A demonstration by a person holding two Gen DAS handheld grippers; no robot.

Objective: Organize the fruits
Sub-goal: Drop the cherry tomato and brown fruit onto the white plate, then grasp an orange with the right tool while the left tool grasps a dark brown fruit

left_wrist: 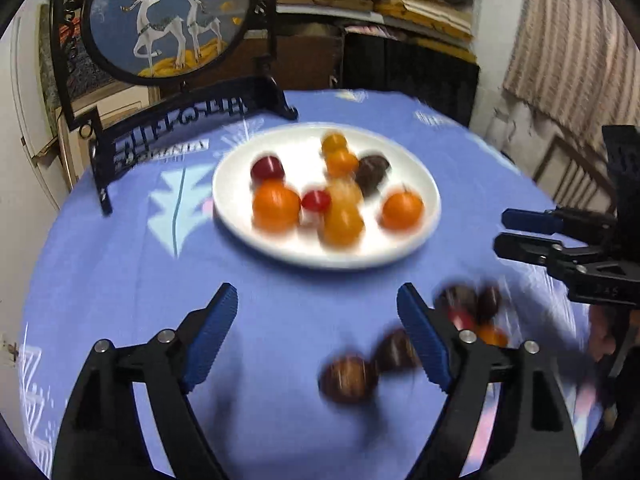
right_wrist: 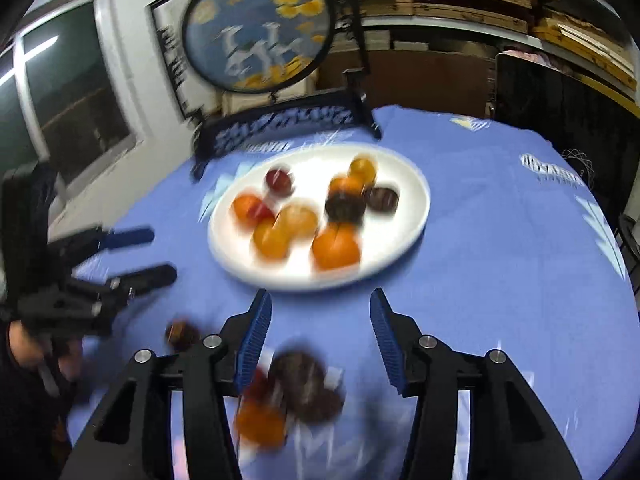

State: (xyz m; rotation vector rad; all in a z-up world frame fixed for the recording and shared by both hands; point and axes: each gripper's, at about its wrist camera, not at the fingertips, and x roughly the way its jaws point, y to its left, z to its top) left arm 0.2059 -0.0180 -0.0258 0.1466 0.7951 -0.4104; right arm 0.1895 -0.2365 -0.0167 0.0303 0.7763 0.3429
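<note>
A white plate [left_wrist: 420,184] on the blue tablecloth holds several fruits: oranges [left_wrist: 276,206], red ones [left_wrist: 267,168] and a dark one [left_wrist: 371,172]. It also shows in the right wrist view [right_wrist: 404,184]. Loose fruits lie on the cloth near me: a dark brown one [left_wrist: 348,378] and a small cluster [left_wrist: 472,312]; in the right wrist view a dark one [right_wrist: 304,384] and an orange [right_wrist: 260,424]. My left gripper [left_wrist: 316,312] is open and empty above the cloth. My right gripper [right_wrist: 320,316] is open and empty. Both views are blurred.
A black-framed round screen with painted deer [left_wrist: 168,16] stands on the table behind the plate. Shelves with stacked boards [left_wrist: 380,0] fill the back wall. The right gripper appears in the left view [left_wrist: 532,236], the left one in the right view [right_wrist: 132,256].
</note>
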